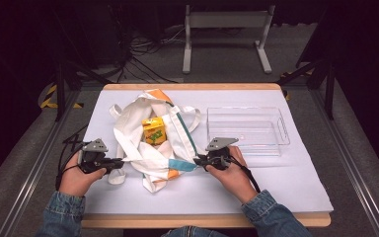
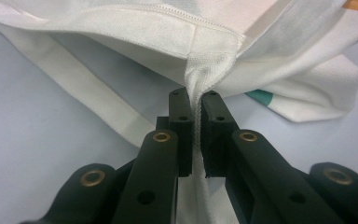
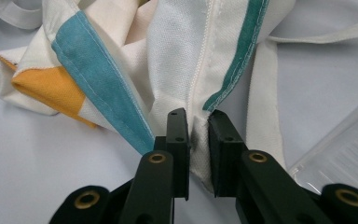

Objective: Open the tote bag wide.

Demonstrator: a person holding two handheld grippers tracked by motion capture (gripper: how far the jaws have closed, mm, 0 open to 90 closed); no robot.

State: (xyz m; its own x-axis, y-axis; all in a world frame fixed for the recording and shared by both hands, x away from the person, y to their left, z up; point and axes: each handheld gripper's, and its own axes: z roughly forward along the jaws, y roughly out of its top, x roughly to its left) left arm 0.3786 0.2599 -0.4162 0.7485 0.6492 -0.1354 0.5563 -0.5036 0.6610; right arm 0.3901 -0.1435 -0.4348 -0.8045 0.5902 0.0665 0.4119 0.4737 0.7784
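A white cloth tote bag (image 1: 148,143) with teal and orange patches lies crumpled on the white table cover. A yellow juice carton (image 1: 154,131) rests on the bag's middle. My left gripper (image 1: 120,163) is shut on the bag's left edge; in the left gripper view a bunched white seam (image 2: 196,126) is pinched between the black pads. My right gripper (image 1: 198,161) is shut on the bag's right edge, where white fabric (image 3: 197,140) beside a green-stitched seam (image 3: 235,70) sits between its pads. A hand holds each gripper low over the table.
A clear plastic tray (image 1: 246,131) stands right of the bag, close behind my right gripper; its corner (image 3: 345,154) shows in the right gripper view. The bag's straps (image 1: 118,111) trail at the back left. The table's wooden front edge (image 1: 202,219) runs below the hands.
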